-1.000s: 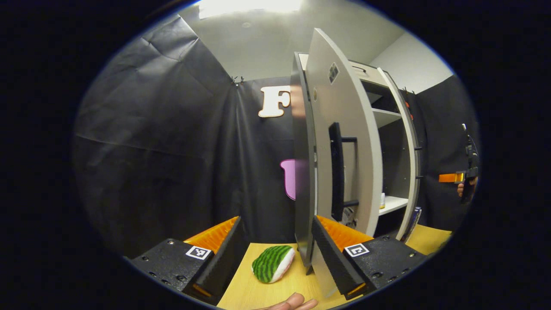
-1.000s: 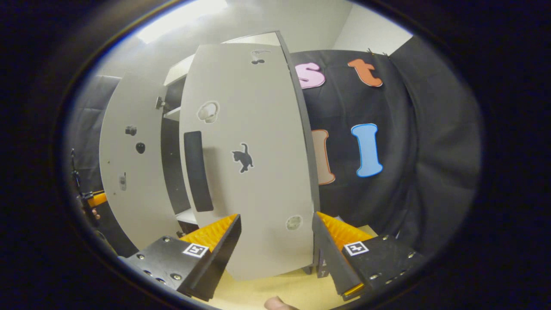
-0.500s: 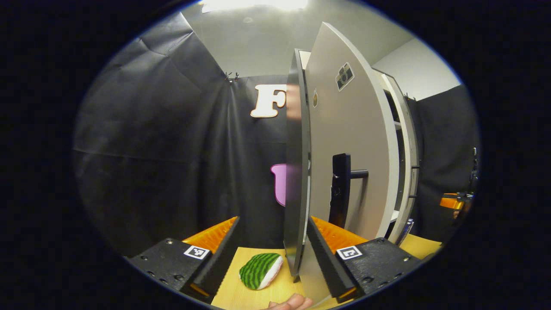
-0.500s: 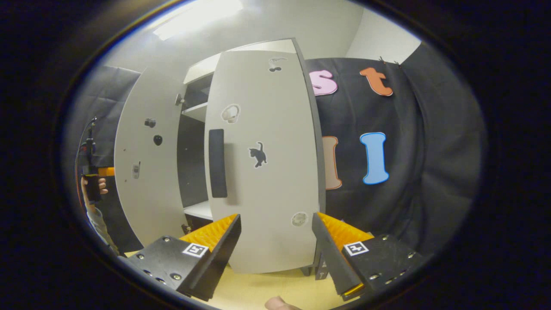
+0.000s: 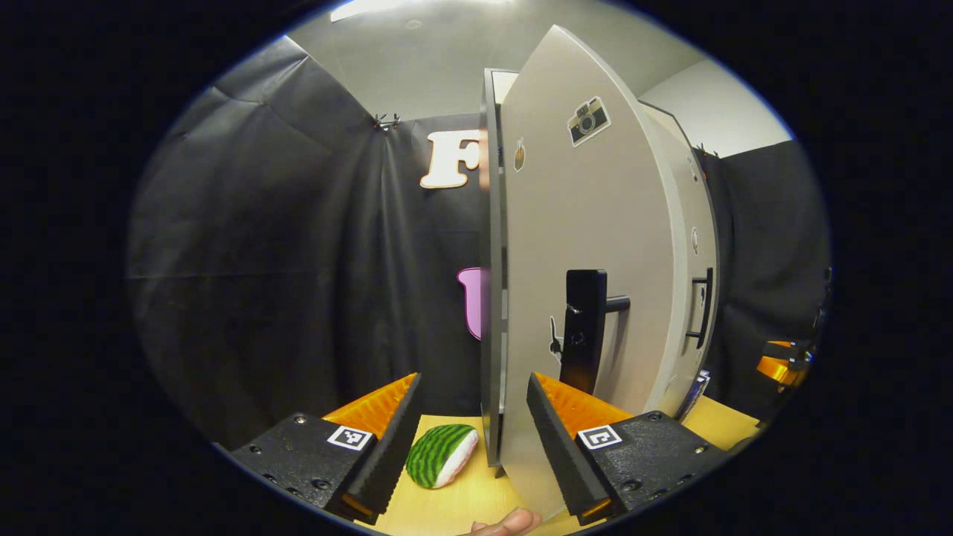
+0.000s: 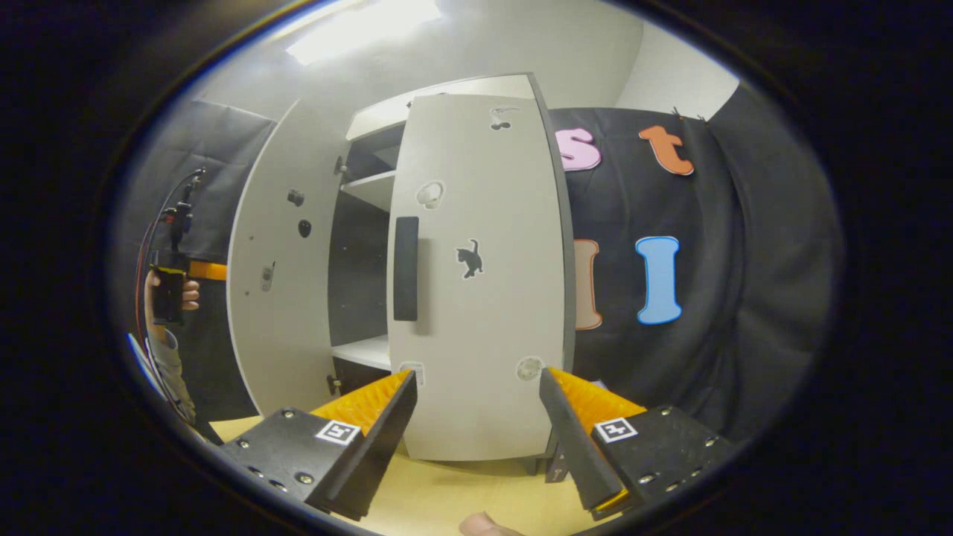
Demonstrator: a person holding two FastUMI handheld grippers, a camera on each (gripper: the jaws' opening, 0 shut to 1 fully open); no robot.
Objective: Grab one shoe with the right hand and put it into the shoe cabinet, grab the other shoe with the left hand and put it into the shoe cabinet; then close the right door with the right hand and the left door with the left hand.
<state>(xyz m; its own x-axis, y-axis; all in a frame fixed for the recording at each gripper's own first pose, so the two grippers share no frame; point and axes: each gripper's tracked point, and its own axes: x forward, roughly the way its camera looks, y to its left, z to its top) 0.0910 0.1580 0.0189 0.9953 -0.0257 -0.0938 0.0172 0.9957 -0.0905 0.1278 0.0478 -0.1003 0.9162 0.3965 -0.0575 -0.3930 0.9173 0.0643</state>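
The grey shoe cabinet's left door (image 5: 588,238) stands ajar, nearly edge-on in the left gripper view, with a black handle (image 5: 583,327). My left gripper (image 5: 473,447) is open, and the door's lower edge sits between its fingers, the right one close to the outer face. In the right gripper view the right door (image 6: 484,313) lies flat against the cabinet, with its black handle (image 6: 406,268). My right gripper (image 6: 476,439) is open and empty, a short way back from that door. The left door (image 6: 275,283) leaves a gap showing white shelves (image 6: 365,350).
A green striped, white-edged soft thing (image 5: 443,455) lies on the wooden table (image 5: 461,499) left of the cabinet. A hand holds the left gripper (image 6: 171,275) beyond the left door. The far right gripper (image 5: 782,365) shows at the right. Black cloth walls surround the cabinet.
The left door has swung further toward the cabinet, hiding the shelves from the left gripper view. The right gripper has drawn back from the right door.
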